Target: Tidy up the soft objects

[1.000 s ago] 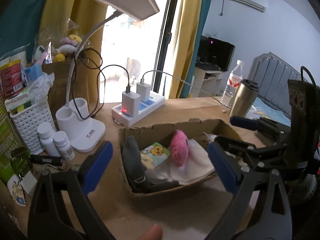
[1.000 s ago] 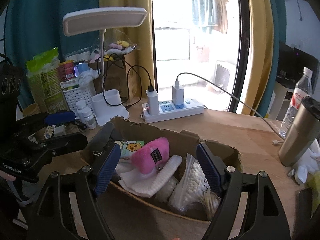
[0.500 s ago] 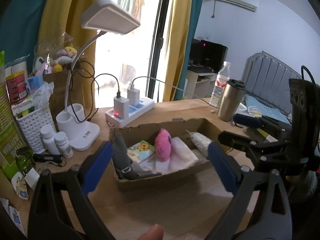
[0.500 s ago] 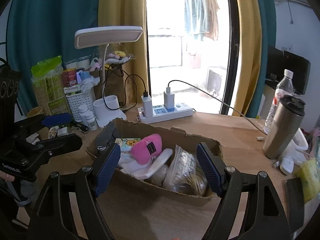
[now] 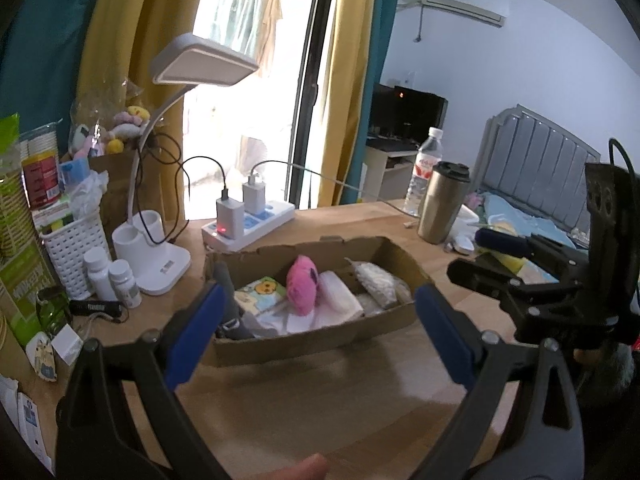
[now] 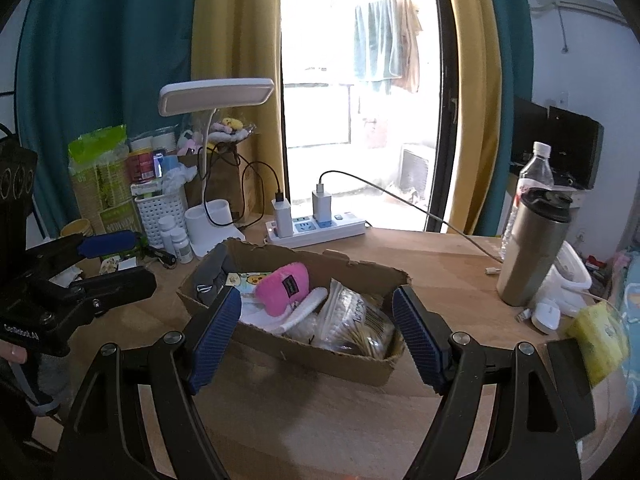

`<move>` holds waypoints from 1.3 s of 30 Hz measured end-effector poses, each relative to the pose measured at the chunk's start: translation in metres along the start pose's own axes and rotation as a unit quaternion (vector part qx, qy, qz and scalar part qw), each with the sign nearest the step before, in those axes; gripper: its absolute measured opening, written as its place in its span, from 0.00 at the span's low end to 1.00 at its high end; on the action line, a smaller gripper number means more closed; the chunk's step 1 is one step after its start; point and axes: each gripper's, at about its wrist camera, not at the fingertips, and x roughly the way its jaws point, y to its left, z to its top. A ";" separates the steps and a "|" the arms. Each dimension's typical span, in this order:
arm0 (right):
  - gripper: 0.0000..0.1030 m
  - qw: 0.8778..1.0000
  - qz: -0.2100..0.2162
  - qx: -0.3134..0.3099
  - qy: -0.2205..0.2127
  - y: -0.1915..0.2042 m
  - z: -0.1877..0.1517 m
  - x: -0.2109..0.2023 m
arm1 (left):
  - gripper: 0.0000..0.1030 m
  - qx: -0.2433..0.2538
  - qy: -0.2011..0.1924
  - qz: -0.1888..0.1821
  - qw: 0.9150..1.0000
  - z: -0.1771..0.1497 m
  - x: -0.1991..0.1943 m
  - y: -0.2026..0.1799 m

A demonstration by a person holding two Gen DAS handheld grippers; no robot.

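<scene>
A torn cardboard box (image 5: pixel 312 344) lies on the wooden desk and holds soft items: a pink plush (image 5: pixel 303 289), folded white cloth (image 5: pixel 340 300), a grey sock (image 5: pixel 226 284), a cartoon-print pack (image 5: pixel 262 292) and a clear bag of cotton swabs (image 6: pixel 352 320). My left gripper (image 5: pixel 318 292) hangs open in front of the box, back from its near wall, with nothing between its blue pads. My right gripper (image 6: pixel 317 295) is open too and empty, set back from the box (image 6: pixel 320 356) at its right end. Each gripper shows in the other's view: the right gripper (image 5: pixel 464 254), the left gripper (image 6: pixel 136 260).
Behind the box stand a white desk lamp (image 5: pixel 160 256), a power strip with chargers (image 5: pixel 248 224), a white basket (image 5: pixel 76 244) and two pill bottles (image 5: pixel 114 280). To the right are a steel tumbler (image 6: pixel 532 248), a water bottle (image 6: pixel 534 176), a mouse (image 6: pixel 546 314) and a yellow pack (image 6: pixel 596 332).
Both grippers have drawn back from the box and risen a little, so the box looks smaller and farther away. Their jaws stay as wide as before. The box contents have not moved.
</scene>
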 end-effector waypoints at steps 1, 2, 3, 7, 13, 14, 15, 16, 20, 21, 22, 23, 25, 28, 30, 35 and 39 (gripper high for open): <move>0.79 1.000 -0.002 0.001 -0.002 -0.001 -0.001 -0.004 | 0.94 0.000 0.000 -0.001 1.000 0.000 -0.001 -0.002; 0.79 1.000 -0.003 0.001 -0.003 -0.001 -0.002 -0.006 | 0.94 0.000 -0.001 -0.002 1.000 -0.001 -0.002 -0.003; 0.79 1.000 -0.006 0.002 -0.005 -0.001 -0.003 -0.010 | 0.94 -0.001 -0.001 -0.004 1.000 -0.001 -0.004 -0.004; 0.79 1.000 -0.013 0.005 -0.011 -0.002 -0.007 -0.021 | 0.94 0.002 -0.007 -0.009 1.000 -0.004 -0.012 -0.011; 0.79 0.999 -0.023 0.010 -0.020 -0.001 -0.014 -0.042 | 0.94 0.008 -0.023 0.013 1.000 -0.009 -0.025 -0.021; 0.79 0.999 -0.025 0.011 -0.022 -0.001 -0.016 -0.046 | 0.94 0.008 -0.024 0.015 1.000 -0.010 -0.027 -0.022; 0.79 0.999 -0.026 0.012 -0.024 -0.001 -0.017 -0.050 | 0.94 0.008 -0.024 0.014 1.000 -0.012 -0.030 -0.023; 0.79 0.999 -0.027 0.012 -0.025 -0.001 -0.018 -0.053 | 0.94 0.008 -0.024 0.012 1.000 -0.013 -0.032 -0.025; 0.79 0.999 -0.035 0.016 -0.031 -0.002 -0.026 -0.068 | 0.94 0.008 -0.030 0.024 0.999 -0.020 -0.039 -0.033; 0.79 0.999 -0.037 0.017 -0.033 -0.003 -0.028 -0.072 | 0.94 0.007 -0.031 0.025 0.999 -0.022 -0.041 -0.036; 0.79 0.998 -0.039 0.019 -0.035 -0.003 -0.031 -0.077 | 0.94 0.006 -0.030 0.022 0.999 -0.024 -0.043 -0.038; 0.79 0.998 -0.040 0.019 -0.037 -0.003 -0.032 -0.079 | 0.94 0.005 -0.030 0.019 0.999 -0.025 -0.045 -0.040; 0.79 0.998 -0.045 0.023 -0.042 -0.003 -0.037 -0.089 | 0.94 0.005 -0.030 0.017 0.999 -0.028 -0.049 -0.045; 0.79 0.997 -0.049 0.026 -0.050 -0.003 -0.042 -0.100 | 0.94 0.015 -0.035 0.027 0.999 -0.032 -0.058 -0.055; 0.79 0.997 -0.052 0.029 -0.056 -0.003 -0.044 -0.107 | 0.94 0.019 -0.040 0.030 0.999 -0.034 -0.065 -0.062; 0.79 0.995 -0.059 0.033 -0.074 -0.003 -0.047 -0.127 | 0.94 0.026 -0.072 0.037 0.996 -0.035 -0.087 -0.073; 0.79 0.993 -0.066 0.034 -0.087 -0.003 -0.047 -0.140 | 0.94 0.026 -0.088 0.050 0.994 -0.032 -0.098 -0.077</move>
